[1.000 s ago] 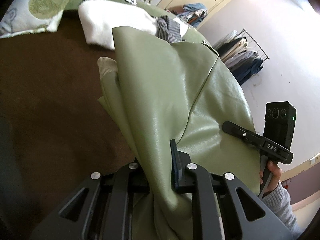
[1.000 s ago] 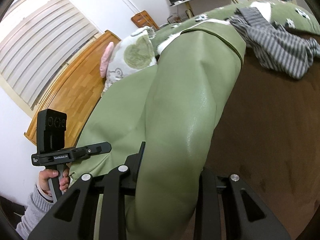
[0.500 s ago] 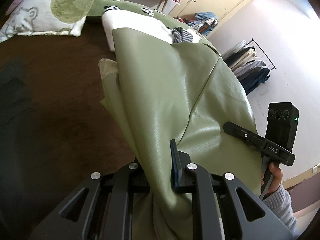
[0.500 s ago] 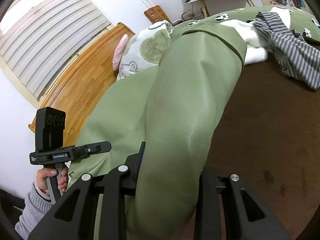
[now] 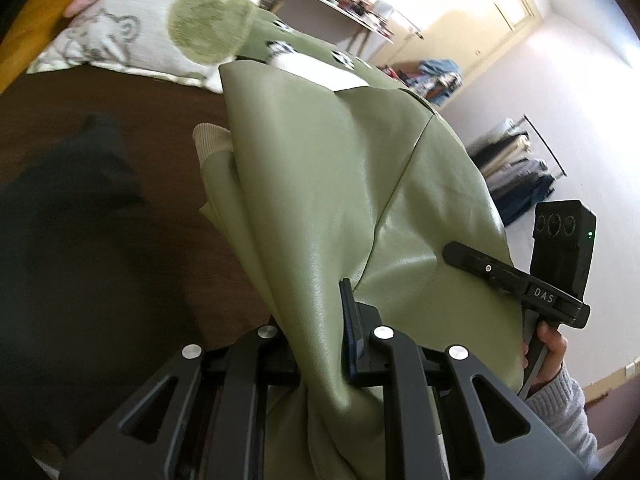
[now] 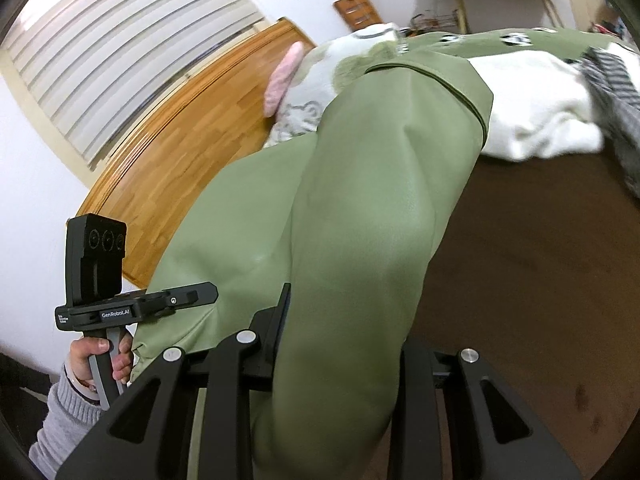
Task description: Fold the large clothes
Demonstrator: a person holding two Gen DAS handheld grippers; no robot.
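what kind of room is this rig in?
Most likely a bedroom: a wooden headboard, a patterned pillow on the brown bed cover, and a clothes rack by the wall.

An olive-green jacket (image 5: 340, 184) with a beige ribbed cuff (image 5: 212, 140) is seen over a dark brown bedspread (image 6: 540, 260). At two o'clock, a white blanket (image 6: 532, 108) and grey-striped cloth (image 6: 616, 96) are shown.

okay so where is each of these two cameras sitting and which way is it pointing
Left wrist: on the left gripper, facing along the green jacket toward the pillow; the right gripper and hand show.
Right wrist: on the right gripper, facing the headboard and white garment; the left gripper shows.
Shared: jacket, pillow, brown bed.
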